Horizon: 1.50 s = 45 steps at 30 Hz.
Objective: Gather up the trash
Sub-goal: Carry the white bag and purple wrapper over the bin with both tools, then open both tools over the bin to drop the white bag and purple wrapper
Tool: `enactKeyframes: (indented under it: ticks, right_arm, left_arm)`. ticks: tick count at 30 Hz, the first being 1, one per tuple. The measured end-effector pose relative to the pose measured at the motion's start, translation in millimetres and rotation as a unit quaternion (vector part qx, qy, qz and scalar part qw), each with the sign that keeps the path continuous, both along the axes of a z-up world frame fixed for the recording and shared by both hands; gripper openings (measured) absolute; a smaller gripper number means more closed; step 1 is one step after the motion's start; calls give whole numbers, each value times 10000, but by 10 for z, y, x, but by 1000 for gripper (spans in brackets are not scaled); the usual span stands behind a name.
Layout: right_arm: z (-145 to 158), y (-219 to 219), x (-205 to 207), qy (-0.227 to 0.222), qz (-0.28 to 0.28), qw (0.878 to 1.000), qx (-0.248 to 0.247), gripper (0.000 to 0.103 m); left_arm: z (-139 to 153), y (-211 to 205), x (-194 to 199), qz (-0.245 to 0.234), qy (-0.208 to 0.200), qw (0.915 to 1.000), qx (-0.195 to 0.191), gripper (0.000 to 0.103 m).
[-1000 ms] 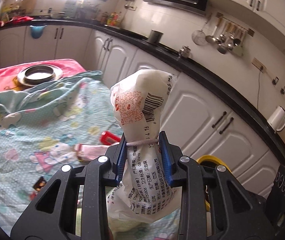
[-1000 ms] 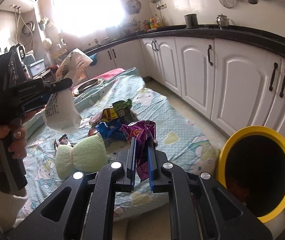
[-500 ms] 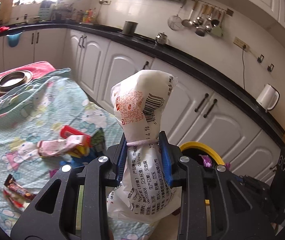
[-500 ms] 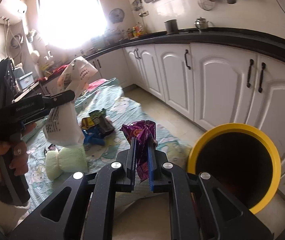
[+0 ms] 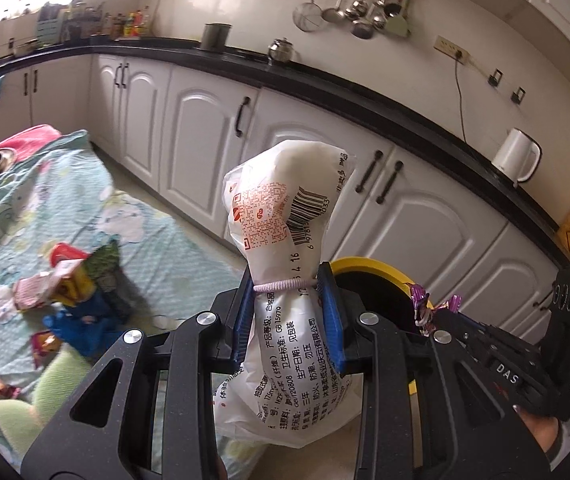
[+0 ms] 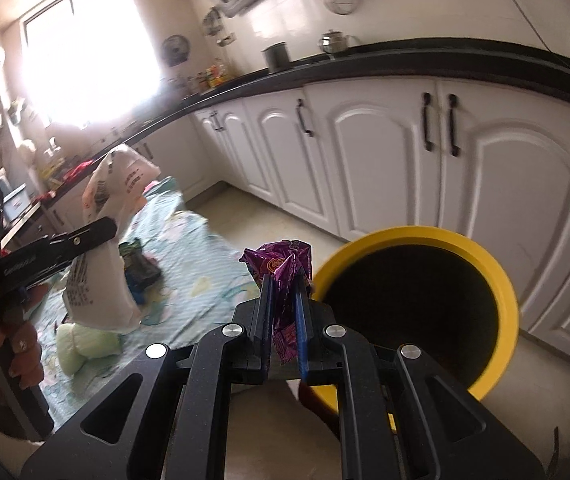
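Swinging over from the bed, both hand-held grippers now reach the bin (image 6: 497,280): left (image 5: 288,294) clenched on the bag (image 5: 281,216), right (image 6: 284,308) on the wrapper (image 6: 281,260). Dropping comes next.

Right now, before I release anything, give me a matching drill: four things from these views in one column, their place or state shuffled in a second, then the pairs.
Things:
1. white bag
2. purple wrapper
3. yellow bin
4. kettle

Place or state:
A. on the black countertop
B. on the floor by the white cabinets, open
C. clamped in the left gripper
D. clamped in the right gripper

Pairs: 1-C, 2-D, 3-B, 4-A
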State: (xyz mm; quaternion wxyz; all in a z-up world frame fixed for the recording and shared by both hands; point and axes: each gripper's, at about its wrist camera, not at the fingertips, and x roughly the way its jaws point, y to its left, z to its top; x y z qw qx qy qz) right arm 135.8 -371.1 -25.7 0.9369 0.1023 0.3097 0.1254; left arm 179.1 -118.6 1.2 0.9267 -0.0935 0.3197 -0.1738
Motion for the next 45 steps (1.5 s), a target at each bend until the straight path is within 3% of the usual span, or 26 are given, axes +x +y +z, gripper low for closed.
enactKeyframes:
  ticks: [10,24,41,44,45]
  right_arm:
    - [-181,-410,-20,160,-558,9983,19,10]
    - [-423,-708,1,449,-908,9947,166,10]
    - [-601,-834,63,710,-1006,9920,264,10]
    - [-617,-836,69,736,-1016,9917,266,11]
    - [-616,-839,75,741,-1037,9915,266,11]
  left_arm:
    - [-134,-554,138,-494,53,9988,51,24]
    - [-455,-1204,398,-966,279,9943,354,24]
    - [-759,-1424,667,-1081,737,9908,358,24]
    - [-769,-1416,692,-1050,764,9911,311,25]
    - [-771,-1404,702,-1004,768,9915,297,31]
